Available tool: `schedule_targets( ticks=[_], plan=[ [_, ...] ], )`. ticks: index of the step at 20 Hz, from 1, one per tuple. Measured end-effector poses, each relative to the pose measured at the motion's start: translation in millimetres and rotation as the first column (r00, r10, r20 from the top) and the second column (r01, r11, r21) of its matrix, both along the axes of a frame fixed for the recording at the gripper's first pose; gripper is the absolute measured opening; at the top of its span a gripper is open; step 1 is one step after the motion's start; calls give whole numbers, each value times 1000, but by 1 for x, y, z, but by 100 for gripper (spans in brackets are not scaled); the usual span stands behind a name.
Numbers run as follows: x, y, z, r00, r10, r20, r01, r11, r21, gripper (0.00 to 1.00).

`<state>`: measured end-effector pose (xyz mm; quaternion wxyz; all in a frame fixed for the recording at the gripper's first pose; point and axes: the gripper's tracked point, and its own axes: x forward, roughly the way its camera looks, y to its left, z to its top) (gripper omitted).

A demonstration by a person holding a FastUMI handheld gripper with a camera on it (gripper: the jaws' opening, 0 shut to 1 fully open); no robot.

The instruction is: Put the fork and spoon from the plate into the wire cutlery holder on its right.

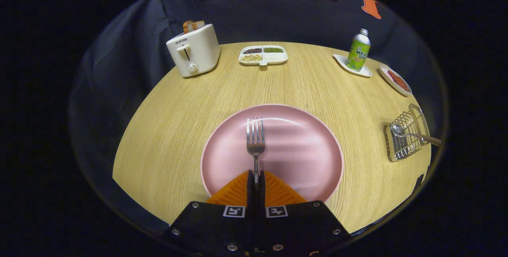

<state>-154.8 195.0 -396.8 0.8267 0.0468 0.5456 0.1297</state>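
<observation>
A metal fork [255, 138] lies over the pink plate [301, 146], tines pointing away from me. My gripper [256, 179] is shut on the fork's handle, both fingers pressed together around it at the plate's near rim. To the right of the plate stands the wire cutlery holder [405, 135] on the wooden table. A spoon [401, 131] with a wooden handle rests in that holder, bowl toward the plate and handle sticking out to the right.
A white toaster [193, 50] with bread stands at the back left. A divided dish of beans [263, 55] sits at the back middle. A green soda bottle [358, 50] on a saucer and a small dish [395, 79] are at the back right.
</observation>
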Motion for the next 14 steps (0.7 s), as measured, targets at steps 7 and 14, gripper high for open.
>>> schedule_targets(
  ticks=[7, 14],
  plan=[
    [37, -83, 49, 989, -85, 119, 88, 996, -16, 5],
    [64, -181, 86, 969, -153, 191, 168, 984, -63, 4]
  ],
)
